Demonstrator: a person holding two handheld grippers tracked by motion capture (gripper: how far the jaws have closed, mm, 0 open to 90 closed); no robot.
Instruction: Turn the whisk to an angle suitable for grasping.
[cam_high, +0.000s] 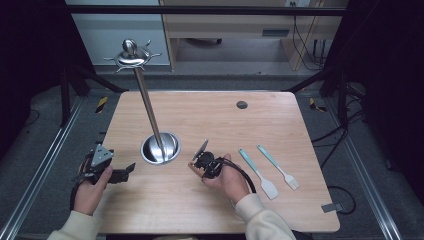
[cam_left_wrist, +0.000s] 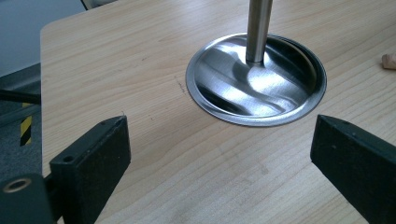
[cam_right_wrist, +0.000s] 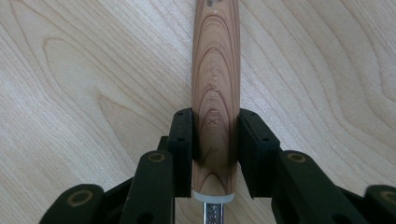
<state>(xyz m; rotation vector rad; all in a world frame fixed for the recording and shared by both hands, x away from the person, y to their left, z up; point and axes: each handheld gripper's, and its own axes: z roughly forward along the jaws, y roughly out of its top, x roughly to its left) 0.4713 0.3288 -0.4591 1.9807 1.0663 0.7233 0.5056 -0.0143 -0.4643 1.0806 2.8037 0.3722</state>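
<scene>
The right gripper is clamping a wooden-handled utensil, its handle running straight up mid-frame.

The left hand-held gripper lies low near the counter's left edge, gripped in the left hand, jaws wide apart; the right hand-held gripper, held mid-counter toward the near edge, has its jaws closed on a wooden handle.

We see a wooden-handled utensil clamped by its grained handle between the right claw jaws, a white collar and metal shank showing at the handle's near end. From above, its flat grey blade rises tilted, just right of the steel stand's round base.
</scene>
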